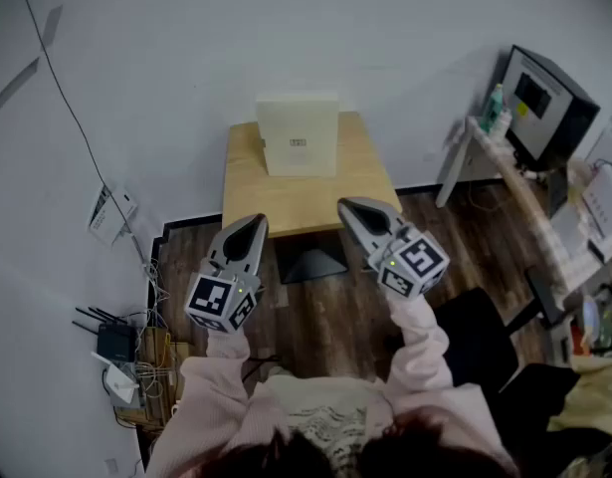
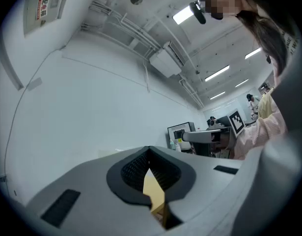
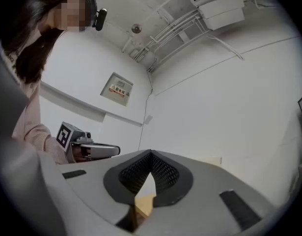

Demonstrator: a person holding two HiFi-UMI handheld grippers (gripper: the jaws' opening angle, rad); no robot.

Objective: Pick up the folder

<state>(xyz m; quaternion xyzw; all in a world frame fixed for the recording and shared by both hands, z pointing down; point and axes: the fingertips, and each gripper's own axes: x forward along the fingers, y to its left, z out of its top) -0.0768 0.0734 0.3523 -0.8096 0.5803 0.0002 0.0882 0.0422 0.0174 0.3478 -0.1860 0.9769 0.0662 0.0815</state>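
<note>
folder: pale, at far end of small wooden table, seemingly propped against wall. left gripper and right gripper held short of table's near edge, well apart from folder, jaws closed on nothing. risk: reaching in closed, tipping folder flat; thin edge likely to slip.

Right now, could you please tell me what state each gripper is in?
Left gripper: closed, holding nothing.
Right gripper: closed, holding nothing.
</note>
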